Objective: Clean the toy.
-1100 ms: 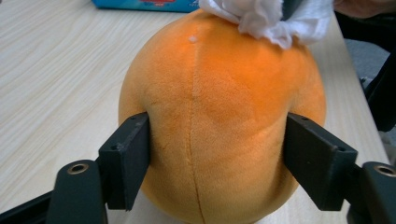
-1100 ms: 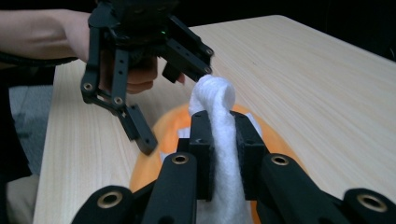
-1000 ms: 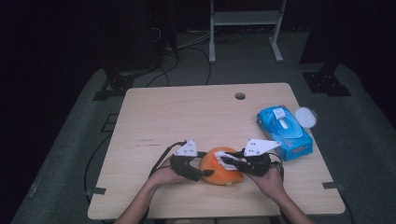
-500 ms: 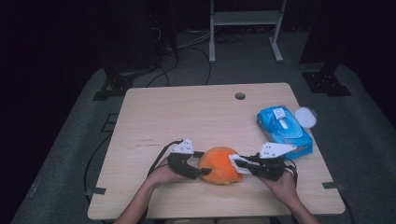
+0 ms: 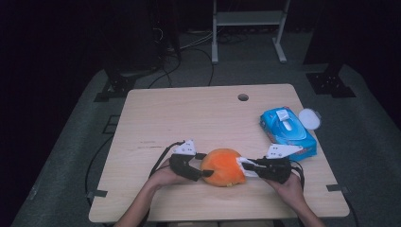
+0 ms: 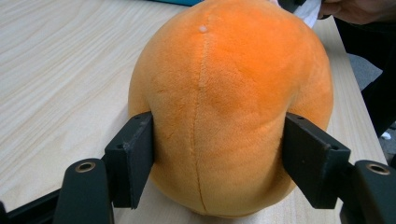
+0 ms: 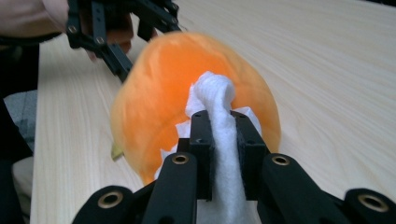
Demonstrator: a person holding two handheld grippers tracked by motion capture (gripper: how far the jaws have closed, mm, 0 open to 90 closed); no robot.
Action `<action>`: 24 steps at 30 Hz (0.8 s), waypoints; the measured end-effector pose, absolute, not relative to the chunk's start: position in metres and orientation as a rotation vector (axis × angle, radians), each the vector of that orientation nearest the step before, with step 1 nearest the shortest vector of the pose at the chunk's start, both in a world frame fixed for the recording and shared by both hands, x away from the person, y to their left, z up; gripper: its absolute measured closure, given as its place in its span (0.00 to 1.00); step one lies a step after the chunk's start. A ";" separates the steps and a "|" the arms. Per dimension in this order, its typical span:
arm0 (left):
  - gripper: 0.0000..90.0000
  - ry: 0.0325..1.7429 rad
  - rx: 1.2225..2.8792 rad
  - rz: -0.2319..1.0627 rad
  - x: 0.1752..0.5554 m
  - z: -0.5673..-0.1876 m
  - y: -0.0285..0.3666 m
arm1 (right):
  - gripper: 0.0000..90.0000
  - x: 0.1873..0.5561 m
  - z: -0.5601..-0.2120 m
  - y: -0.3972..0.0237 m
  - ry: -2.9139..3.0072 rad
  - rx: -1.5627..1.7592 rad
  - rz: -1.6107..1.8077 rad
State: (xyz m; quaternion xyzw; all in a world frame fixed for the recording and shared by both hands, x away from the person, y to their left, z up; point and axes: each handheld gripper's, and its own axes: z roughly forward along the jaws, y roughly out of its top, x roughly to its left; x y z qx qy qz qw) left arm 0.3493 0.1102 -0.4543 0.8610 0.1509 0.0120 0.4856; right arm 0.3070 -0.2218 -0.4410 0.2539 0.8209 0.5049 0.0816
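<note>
An orange plush ball (image 5: 222,166) lies on the wooden table (image 5: 198,118) near its front edge. My left gripper (image 5: 204,172) is shut on the ball's left end; its black pads (image 6: 133,156) press into the plush ball (image 6: 229,102) from both sides. My right gripper (image 5: 242,165) is shut on a white wipe (image 7: 219,140), bunched between its jaws. The wipe's tip rests against the right side of the plush ball (image 7: 159,98). The left gripper (image 7: 109,32) shows beyond the ball in the right gripper view.
A blue pack of wipes (image 5: 287,132) lies at the table's right edge, behind my right hand, with a white round lid (image 5: 309,117) beside it. A cable hole (image 5: 243,97) sits near the far edge. A metal stand (image 5: 248,28) is on the floor beyond.
My right gripper with the wipe has moved rightward and down, from the top of the ball to its right side. The left gripper and the ball have stayed put.
</note>
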 end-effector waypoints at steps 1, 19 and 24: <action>0.33 0.357 2.100 0.035 0.348 -0.454 0.110 | 0.89 0.307 -0.441 -0.222 2.453 0.756 1.518; 0.33 0.274 2.125 0.141 0.333 -0.441 0.092 | 0.89 0.325 -0.426 -0.205 2.368 0.752 1.682; 0.31 0.254 2.133 0.183 0.330 -0.438 0.089 | 0.89 0.319 -0.418 -0.184 2.393 0.640 1.648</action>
